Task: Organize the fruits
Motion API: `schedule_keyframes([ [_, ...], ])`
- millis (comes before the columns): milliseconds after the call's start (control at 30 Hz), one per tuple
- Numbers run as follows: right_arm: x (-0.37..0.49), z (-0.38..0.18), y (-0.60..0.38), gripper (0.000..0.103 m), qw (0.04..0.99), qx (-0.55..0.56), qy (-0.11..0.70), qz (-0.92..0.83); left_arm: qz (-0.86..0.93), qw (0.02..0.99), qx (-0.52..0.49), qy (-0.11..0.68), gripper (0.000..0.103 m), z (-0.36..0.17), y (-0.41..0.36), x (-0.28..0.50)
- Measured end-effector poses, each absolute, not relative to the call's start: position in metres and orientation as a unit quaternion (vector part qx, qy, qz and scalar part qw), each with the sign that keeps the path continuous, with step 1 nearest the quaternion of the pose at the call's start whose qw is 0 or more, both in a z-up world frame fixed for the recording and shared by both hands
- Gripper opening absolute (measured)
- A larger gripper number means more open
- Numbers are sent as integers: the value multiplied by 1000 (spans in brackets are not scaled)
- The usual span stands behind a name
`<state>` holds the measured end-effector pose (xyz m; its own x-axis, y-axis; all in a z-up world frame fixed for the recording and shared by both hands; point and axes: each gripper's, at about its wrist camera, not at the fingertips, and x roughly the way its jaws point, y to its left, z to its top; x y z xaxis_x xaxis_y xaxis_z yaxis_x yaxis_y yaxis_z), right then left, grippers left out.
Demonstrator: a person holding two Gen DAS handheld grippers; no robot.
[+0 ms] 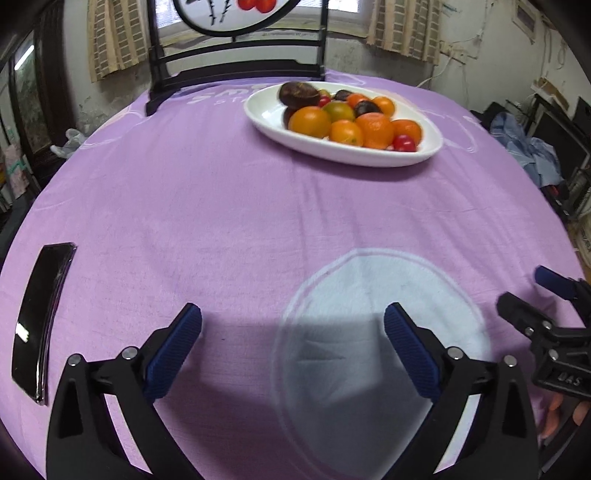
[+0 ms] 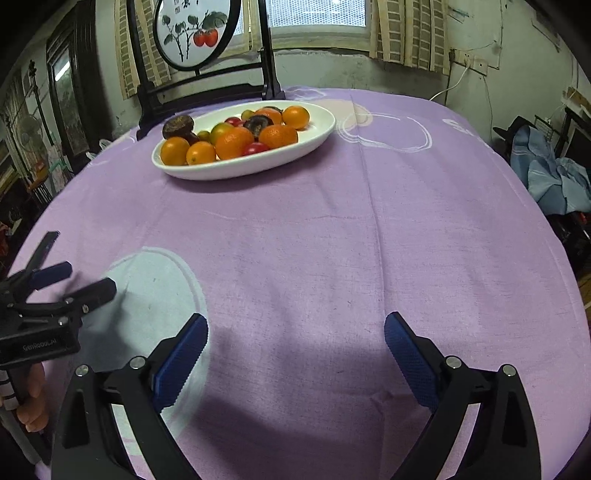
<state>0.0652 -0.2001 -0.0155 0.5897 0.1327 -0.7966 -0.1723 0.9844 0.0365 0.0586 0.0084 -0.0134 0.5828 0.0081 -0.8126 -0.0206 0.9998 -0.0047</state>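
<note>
A white oval dish stands at the far side of the table, also in the right wrist view. It holds oranges, small red fruits and dark purple fruits. My left gripper is open and empty above the near part of the purple cloth, well short of the dish. My right gripper is open and empty too, beside the left one, which shows at the left edge of its view. The right gripper shows at the right edge of the left wrist view.
The round table wears a purple cloth with a pale circle print. A black phone lies at the near left. A dark wooden stand with a round fruit painting stands behind the dish. Clutter and blue cloth lie right.
</note>
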Motion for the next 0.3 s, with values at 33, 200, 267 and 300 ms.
schedule_keyframes([
  [33, 65, -19, -198, 97, 888, -32, 452, 80, 15, 890, -1, 456, 97, -15, 8, 59],
  [200, 64, -26, -196, 100, 881, -48, 467, 64, 27, 887, 14, 461, 99, -22, 4, 60],
  [267, 63, -27, -199, 100, 879, -40, 471, 63, 27, 886, 6, 463, 99, -23, 6, 60],
  [300, 63, -27, -199, 100, 879, -39, 470, 63, 27, 885, -4, 465, 99, -24, 9, 60],
])
